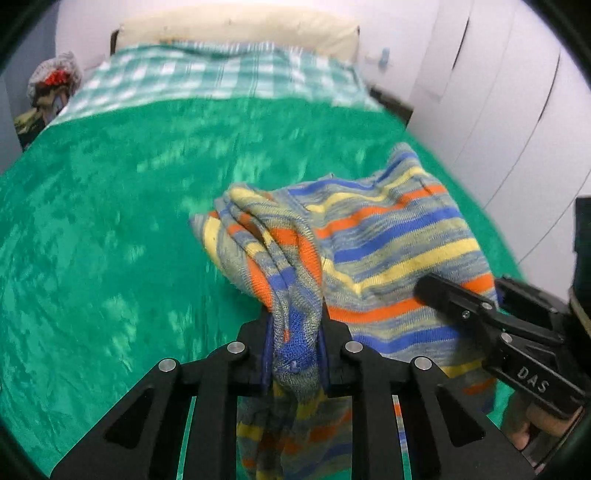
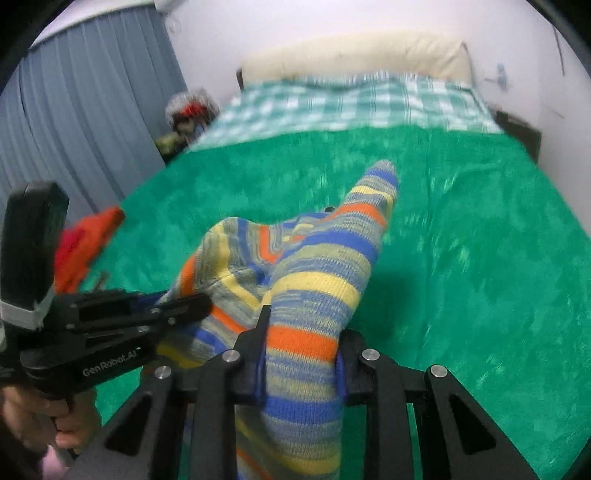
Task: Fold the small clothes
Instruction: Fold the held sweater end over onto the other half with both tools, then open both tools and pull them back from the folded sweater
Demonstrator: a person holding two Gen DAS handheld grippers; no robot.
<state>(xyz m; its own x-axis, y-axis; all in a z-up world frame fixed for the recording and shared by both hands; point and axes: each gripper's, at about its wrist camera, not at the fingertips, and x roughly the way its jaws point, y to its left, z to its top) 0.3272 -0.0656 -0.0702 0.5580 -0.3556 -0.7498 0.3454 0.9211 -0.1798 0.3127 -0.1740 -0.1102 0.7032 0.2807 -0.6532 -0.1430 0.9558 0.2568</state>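
Note:
A small knitted garment [image 1: 388, 236] with blue, yellow, orange and grey stripes is held up over a green bedspread [image 1: 110, 221]. My left gripper [image 1: 295, 325] is shut on a bunched edge of it. My right gripper [image 2: 301, 332] is shut on another part of the striped garment [image 2: 314, 266]; a sleeve-like end sticks up ahead. The right gripper also shows at the right of the left wrist view [image 1: 436, 288], and the left gripper at the left of the right wrist view [image 2: 195, 306]. Both hold the cloth close together.
The bed has a green checked sheet [image 1: 221, 74] and a cream pillow [image 1: 240, 29] at its far end. A red-orange cloth [image 2: 88, 243] lies at the bed's left edge. Grey curtain [image 2: 74, 110] on the left, white wardrobe doors [image 1: 498, 92] on the right, clutter [image 1: 51, 85] beside the bed.

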